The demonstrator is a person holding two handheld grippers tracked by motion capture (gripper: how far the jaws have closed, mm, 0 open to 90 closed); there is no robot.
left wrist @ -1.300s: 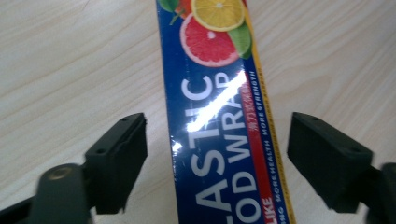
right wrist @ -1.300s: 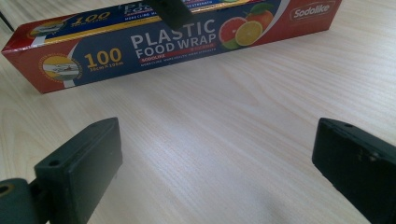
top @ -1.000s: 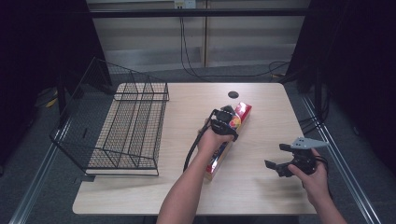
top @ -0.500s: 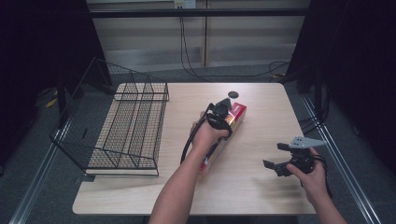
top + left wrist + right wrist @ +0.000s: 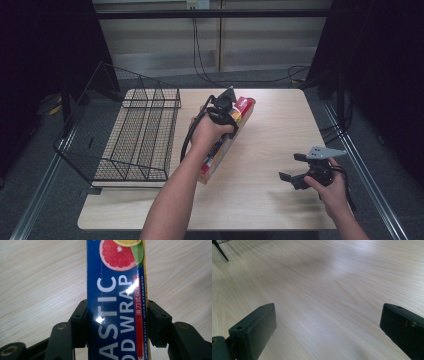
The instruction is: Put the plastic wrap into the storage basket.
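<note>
A long blue box of plastic food wrap (image 5: pixel 214 162), printed with citrus slices and red at its far end, is held tilted over the middle of the wooden table (image 5: pixel 280 120). My left gripper (image 5: pixel 226 111) is shut on it near the upper end. In the left gripper view both black pads press the sides of the box (image 5: pixel 116 290), with the left gripper (image 5: pixel 117 322) looking down on the tabletop. My right gripper (image 5: pixel 289 166) hovers low over the table's front right and stands open. In the right gripper view the right gripper (image 5: pixel 327 327) has bare wood between its jaws.
A black wire rack (image 5: pixel 135 135) covers the left part of the table, its tall back reaching past the left edge. Its foot (image 5: pixel 219 248) is at the top left of the right gripper view. Cables hang along the wall behind the table.
The left hand has lifted the wrap box off the table and tipped its far end upward. The right hand has stayed where it was.
</note>
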